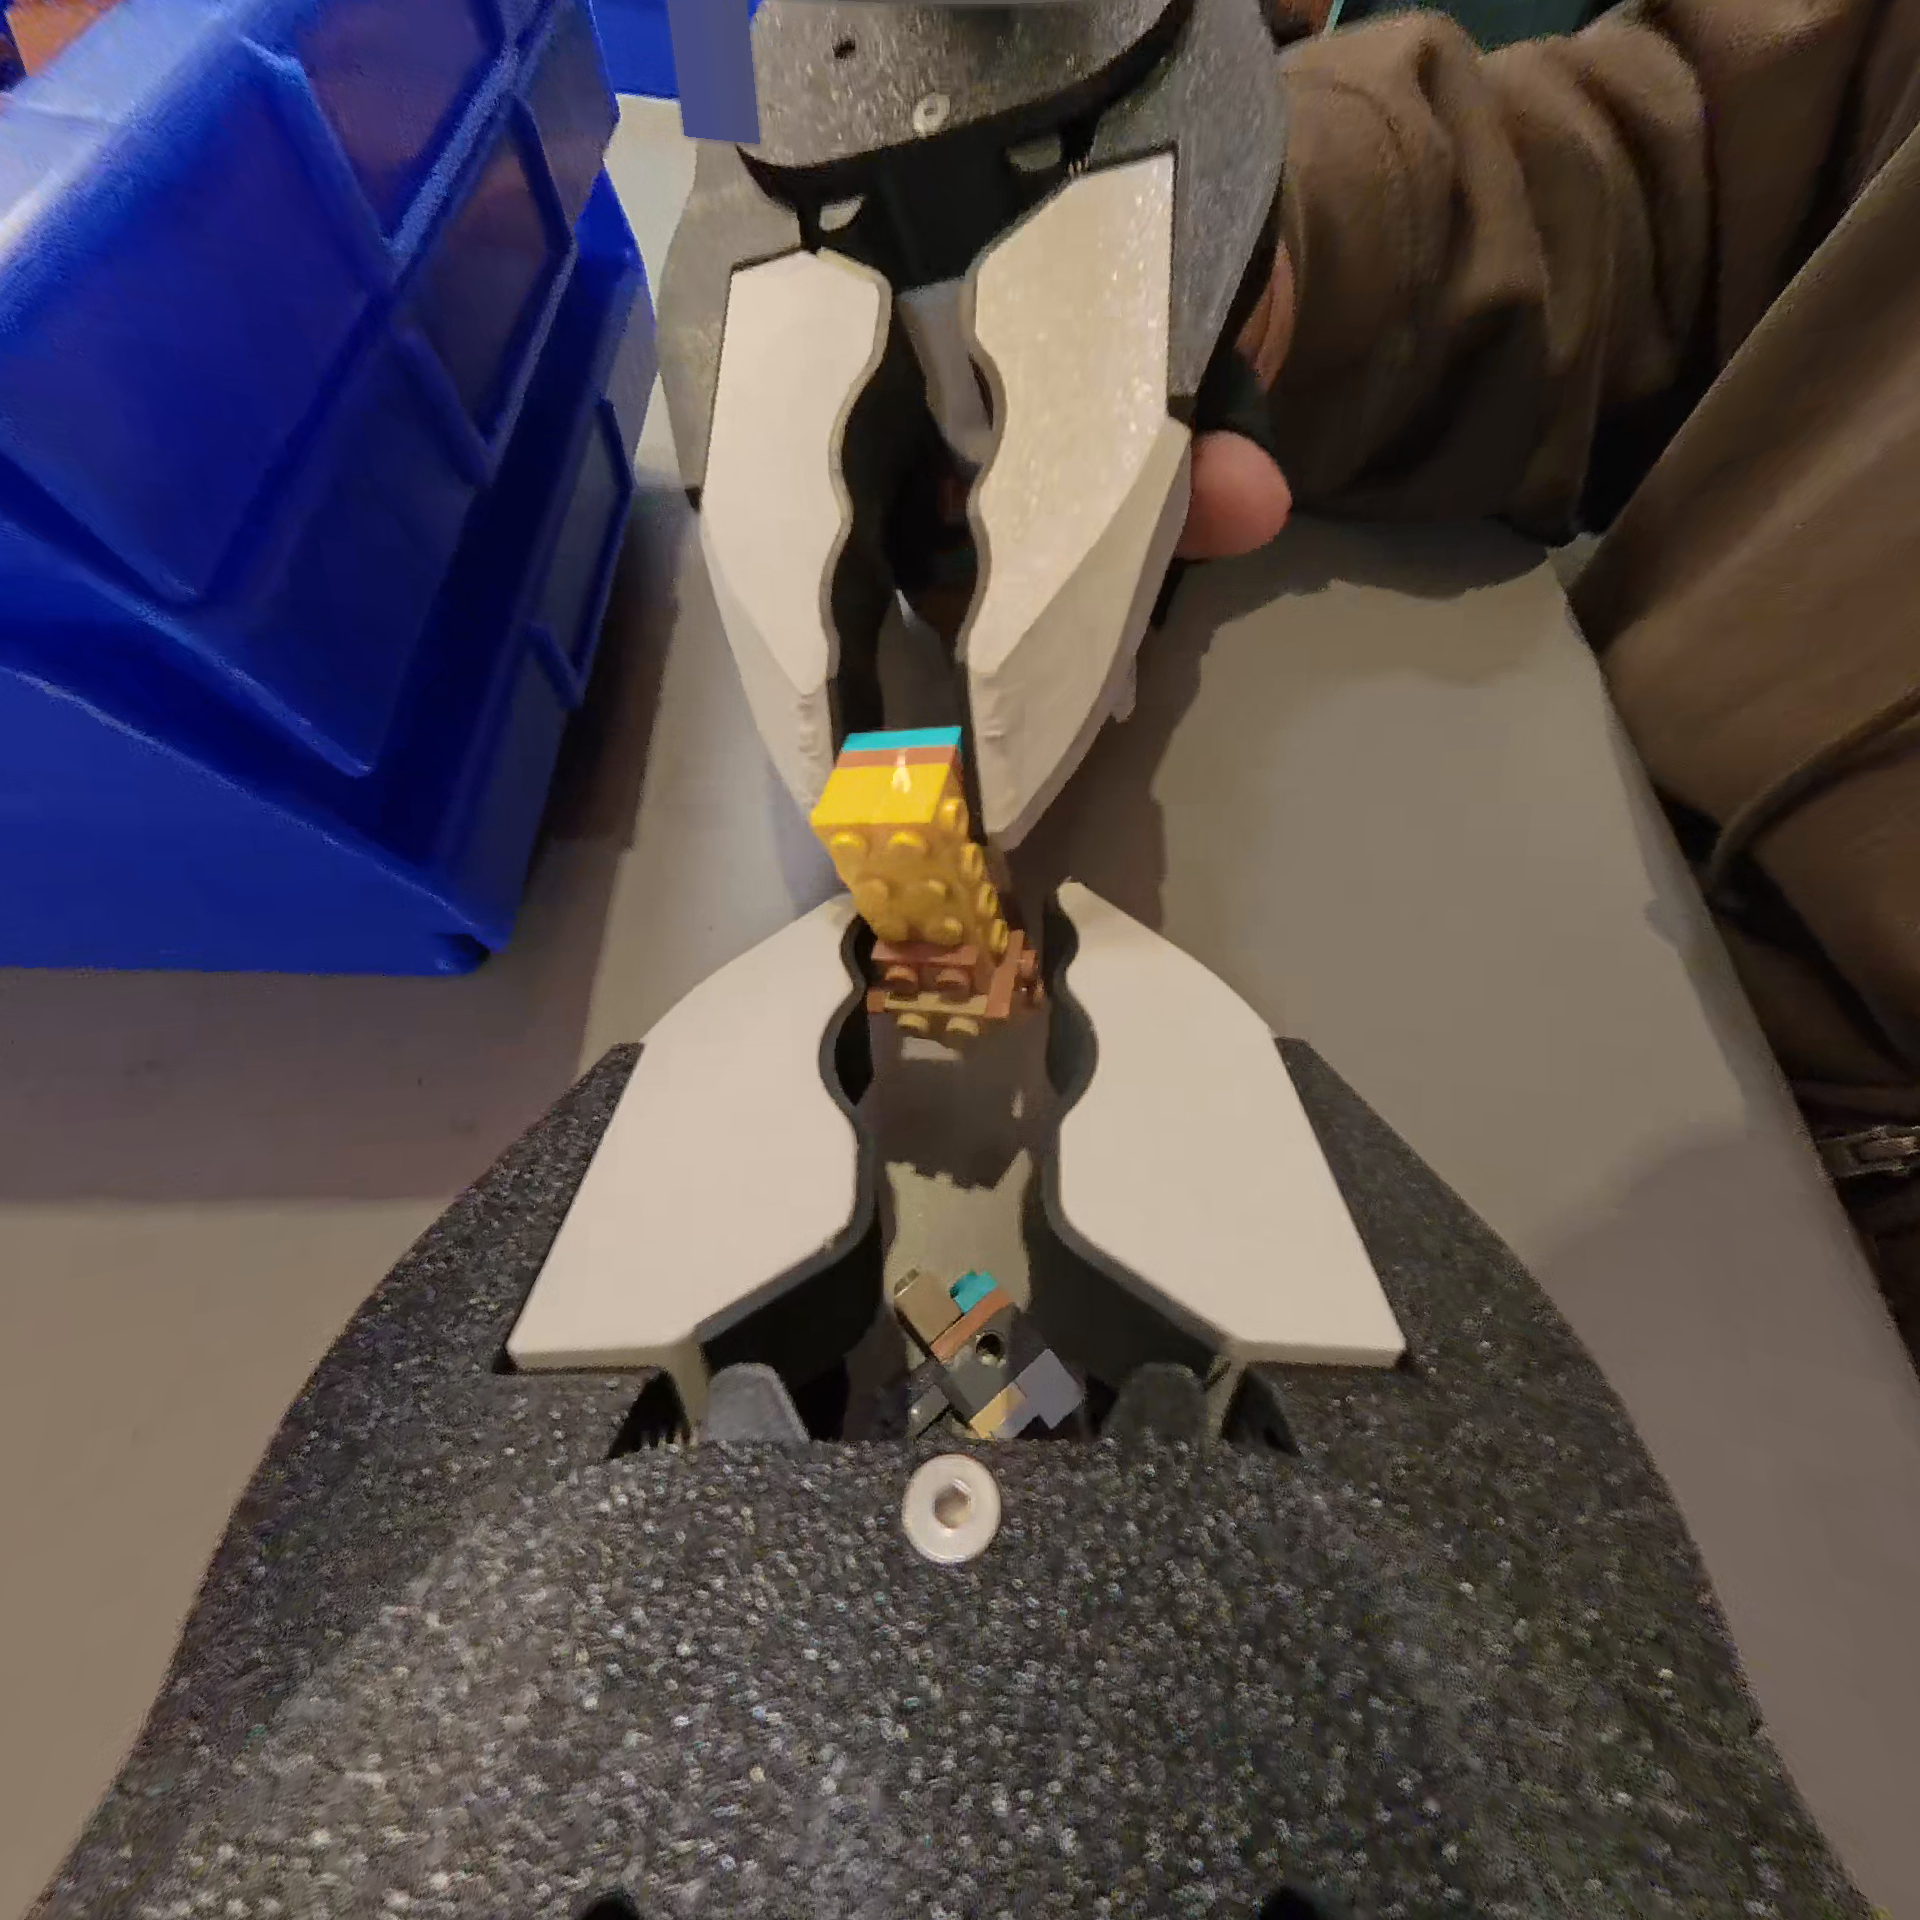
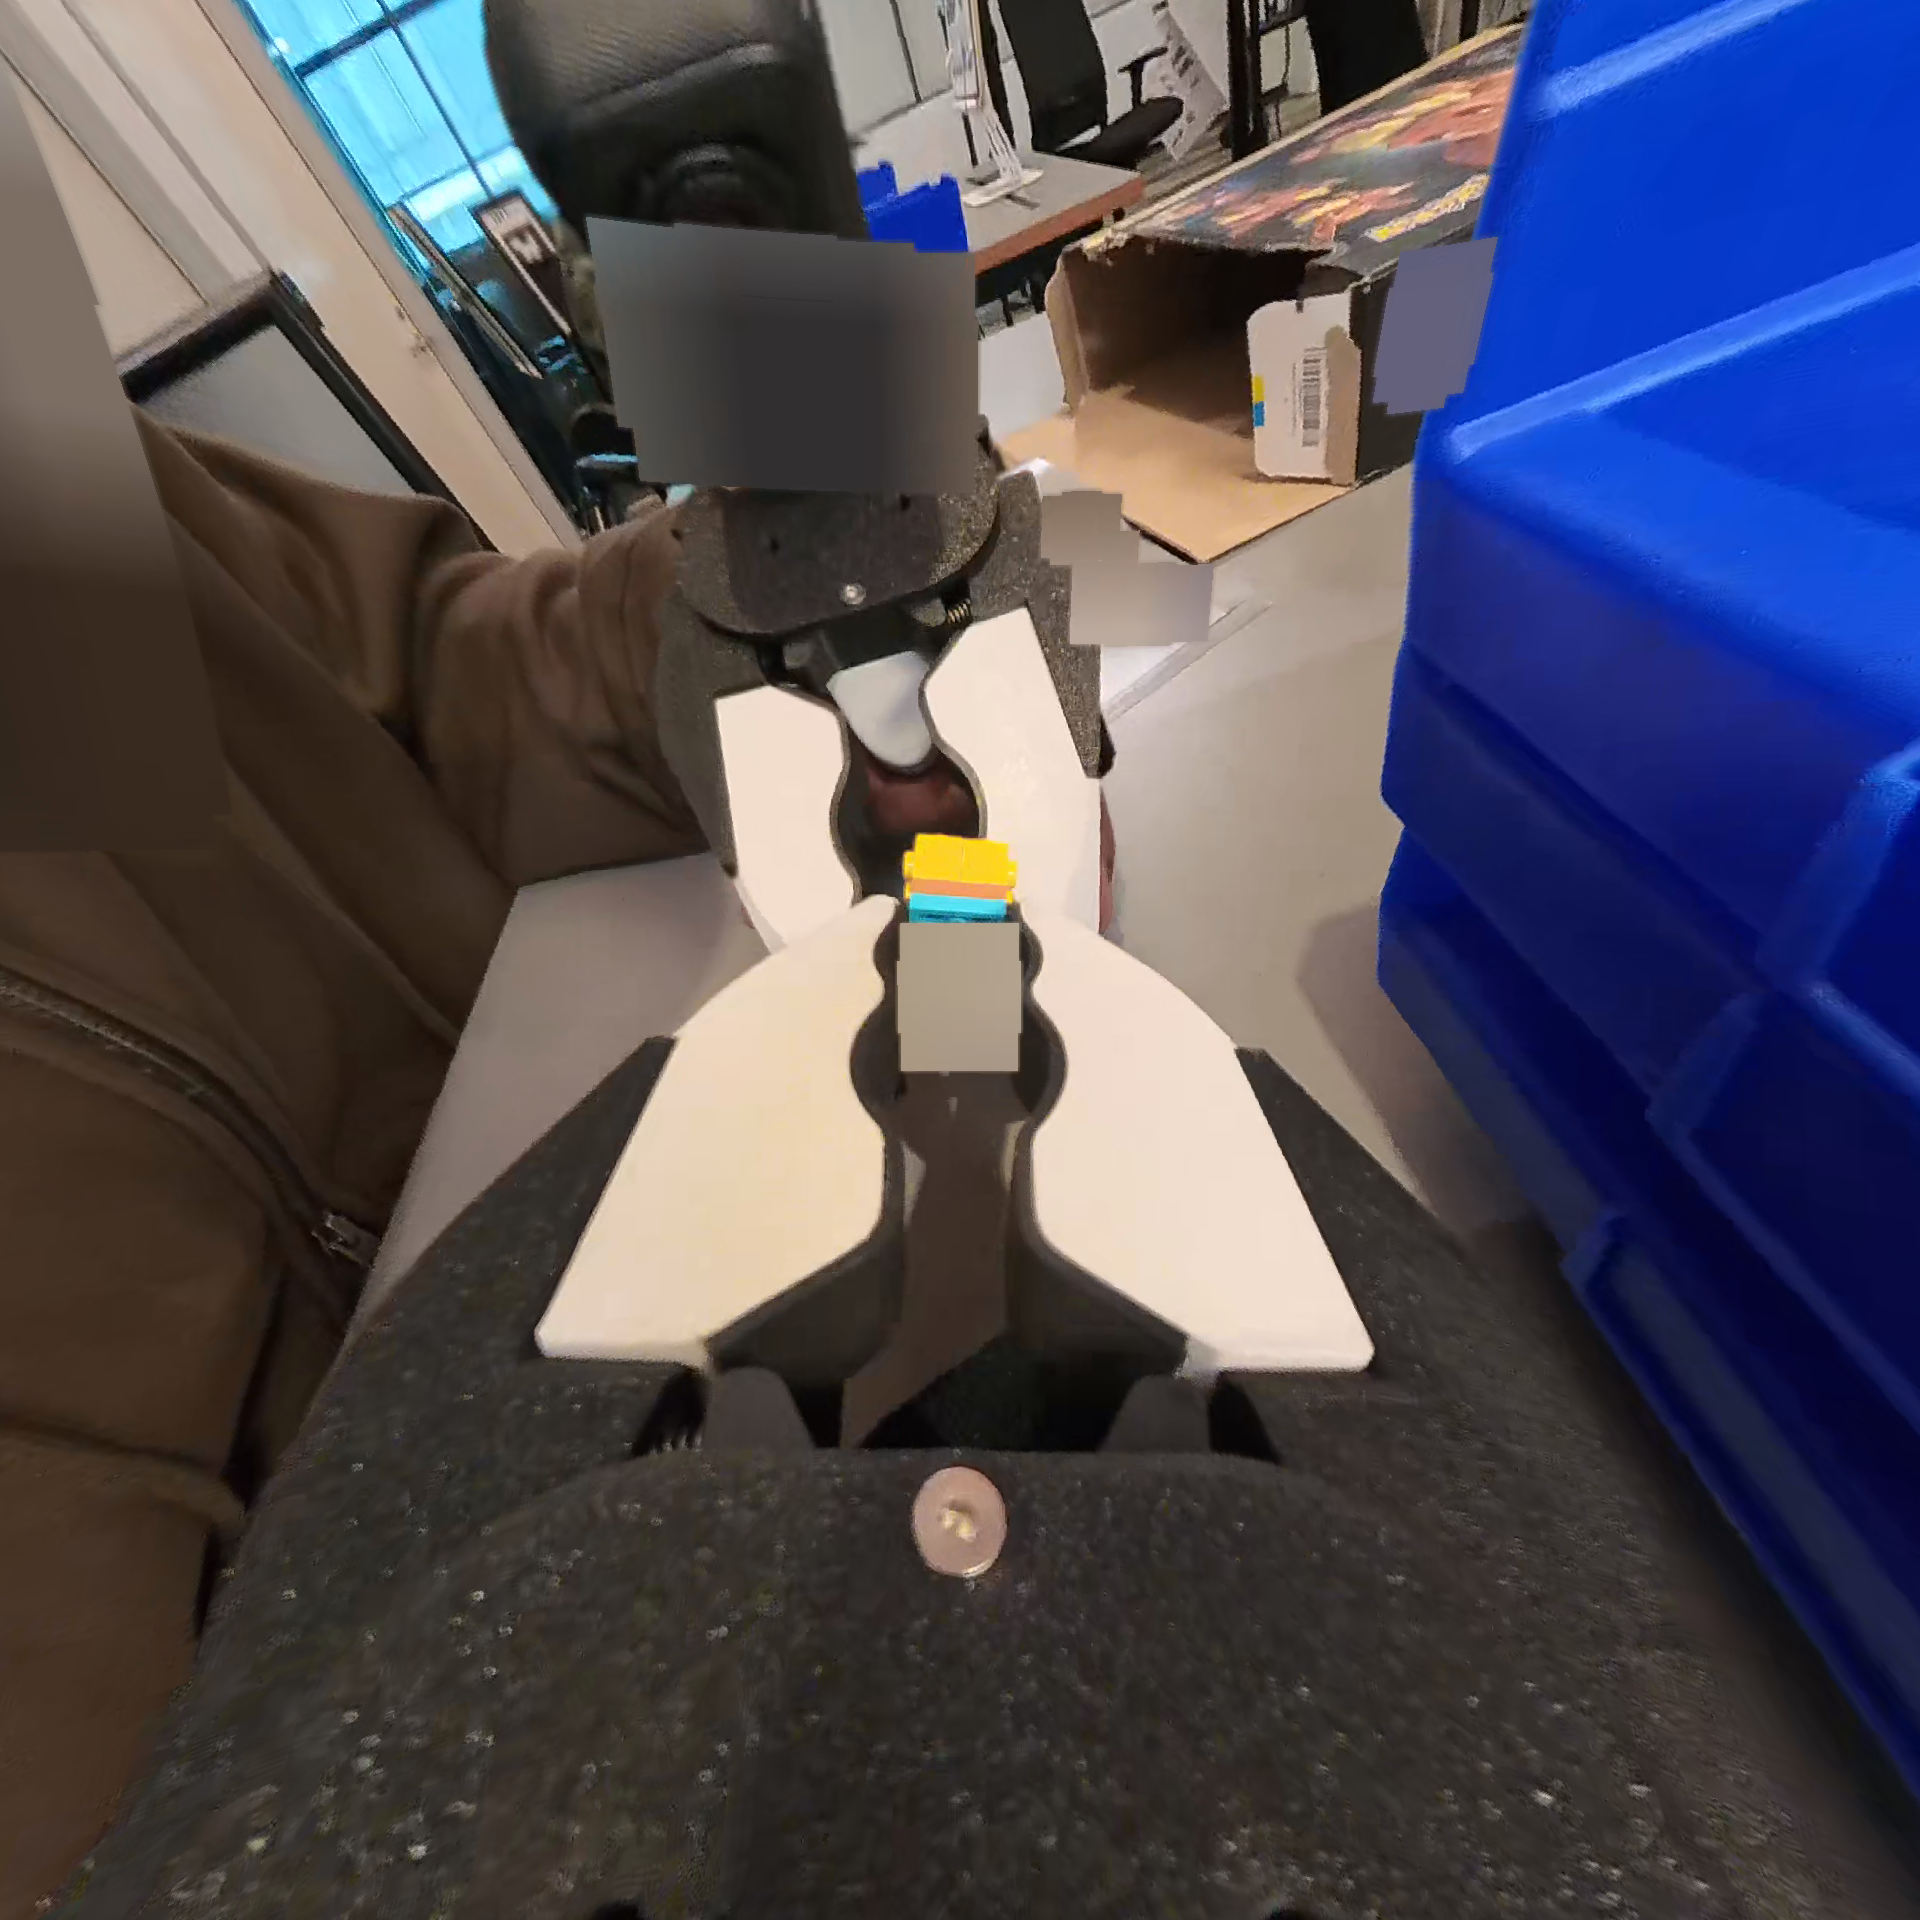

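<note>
Left tongs (image 1: pixel 951 935) and right tongs (image 2: pixel 961 914) both pinch one stacked brick assembly (image 1: pixel 914 862) above the grey bench (image 1: pixel 1351 883), beside blue bins (image 1: pixel 260 468).

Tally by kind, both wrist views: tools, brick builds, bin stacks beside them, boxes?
Tools: 2 (left tool and right tool, both shut on the brick stack)
Brick builds: 2 (brick stack; grey brick cluster below the left tool)
Blue bin stack: 1
Cardboard box: 1
Total: 6
</note>
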The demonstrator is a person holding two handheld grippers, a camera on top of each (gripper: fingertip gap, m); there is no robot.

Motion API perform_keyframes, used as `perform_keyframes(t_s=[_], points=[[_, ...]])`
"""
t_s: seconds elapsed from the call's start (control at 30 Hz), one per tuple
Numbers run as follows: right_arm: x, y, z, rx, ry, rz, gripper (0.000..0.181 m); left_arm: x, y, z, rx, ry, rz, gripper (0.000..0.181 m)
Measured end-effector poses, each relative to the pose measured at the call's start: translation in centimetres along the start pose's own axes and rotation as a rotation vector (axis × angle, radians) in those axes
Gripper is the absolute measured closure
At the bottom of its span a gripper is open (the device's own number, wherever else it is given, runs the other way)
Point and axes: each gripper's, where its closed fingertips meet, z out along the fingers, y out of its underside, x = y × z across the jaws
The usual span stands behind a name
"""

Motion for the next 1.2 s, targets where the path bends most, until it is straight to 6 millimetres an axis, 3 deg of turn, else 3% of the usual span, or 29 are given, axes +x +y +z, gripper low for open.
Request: perform_keyframes(t_s=[0.4, 0.83, 1.2], points=[[-2.0, -0.2, -1.3, 0.026, -0.200, -0.003, 0.164, 2.5, -1.8, -1.2, 0.143, 0.296, -0.227, 0.153], [-0.7, -0.6, -1.4, 0.040, -0.137, 0.084, 0.164, 1.0, -2.1, -1.2, 0.152, 0.200, -0.270, 0.153], [-0.3, -1.9, -2.6, 0.093, -0.109, 0.064, 0.165, -0.7, -3.0, -2.7, 0.238, 0.159, -0.361, 0.153]])
